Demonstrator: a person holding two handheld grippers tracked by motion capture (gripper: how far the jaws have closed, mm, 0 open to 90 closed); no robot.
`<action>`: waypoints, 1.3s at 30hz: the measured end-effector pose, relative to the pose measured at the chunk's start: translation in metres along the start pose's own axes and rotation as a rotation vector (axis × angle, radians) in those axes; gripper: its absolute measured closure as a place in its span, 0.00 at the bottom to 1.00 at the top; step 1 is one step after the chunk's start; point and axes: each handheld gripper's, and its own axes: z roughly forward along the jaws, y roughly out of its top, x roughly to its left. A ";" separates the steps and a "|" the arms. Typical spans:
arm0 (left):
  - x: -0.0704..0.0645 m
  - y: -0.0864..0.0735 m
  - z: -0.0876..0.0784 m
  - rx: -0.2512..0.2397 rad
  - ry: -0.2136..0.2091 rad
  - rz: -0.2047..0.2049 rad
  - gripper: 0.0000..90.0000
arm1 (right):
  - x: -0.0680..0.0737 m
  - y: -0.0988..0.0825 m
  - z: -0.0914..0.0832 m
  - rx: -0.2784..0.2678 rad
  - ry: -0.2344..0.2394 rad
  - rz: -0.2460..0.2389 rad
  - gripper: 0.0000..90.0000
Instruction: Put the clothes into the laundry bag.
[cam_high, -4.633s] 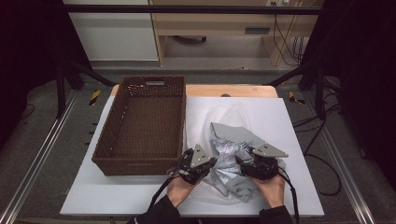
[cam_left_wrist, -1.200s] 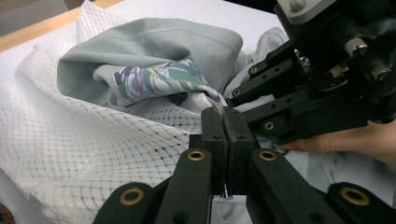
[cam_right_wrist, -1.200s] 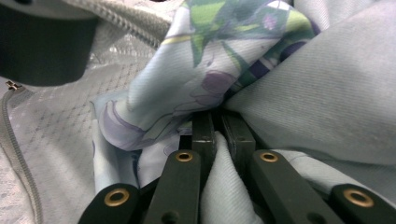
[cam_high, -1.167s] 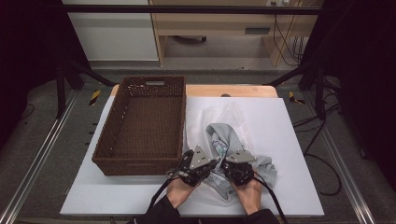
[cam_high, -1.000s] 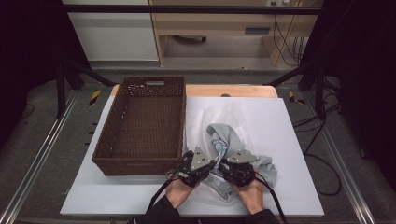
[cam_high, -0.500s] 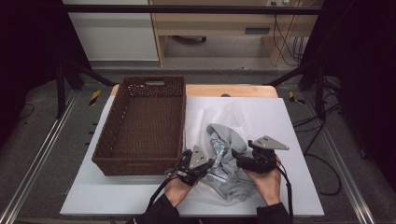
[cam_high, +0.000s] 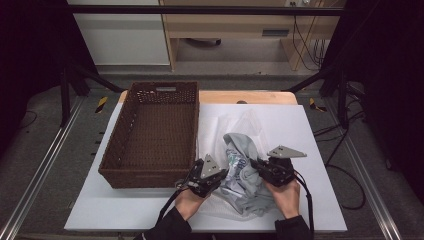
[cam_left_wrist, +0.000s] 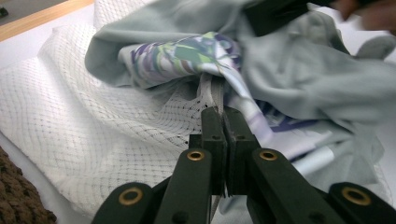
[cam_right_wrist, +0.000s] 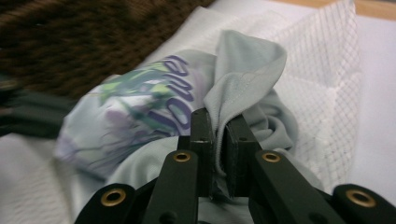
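Two grippers, one shirt, one mesh bag

Both hold cloth near the front edge of the worktop (cam_high: 320, 130). The left gripper (cam_left_wrist: 223, 122) has its fingers clenched on the white mesh bag (cam_left_wrist: 93, 130); the right gripper (cam_right_wrist: 218, 122) has just closed its fingers on a grey fold of the printed shirt (cam_right_wrist: 154, 102). Stuffing seems underway: next, push that fold deeper into the bag's mouth. Farther off, the wicker basket (cam_high: 152, 132) waits.
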 end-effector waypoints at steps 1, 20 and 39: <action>0.000 0.000 -0.001 -0.002 0.001 -0.002 0.98 | 0.003 -0.002 -0.006 -0.013 0.025 -0.008 0.93; -0.008 0.011 -0.013 -0.059 -0.047 0.009 0.98 | 0.041 -0.032 0.048 0.107 0.089 -0.091 0.93; -0.001 0.003 -0.007 -0.020 -0.010 0.002 0.98 | 0.018 -0.002 -0.003 -0.068 -0.002 -0.046 0.49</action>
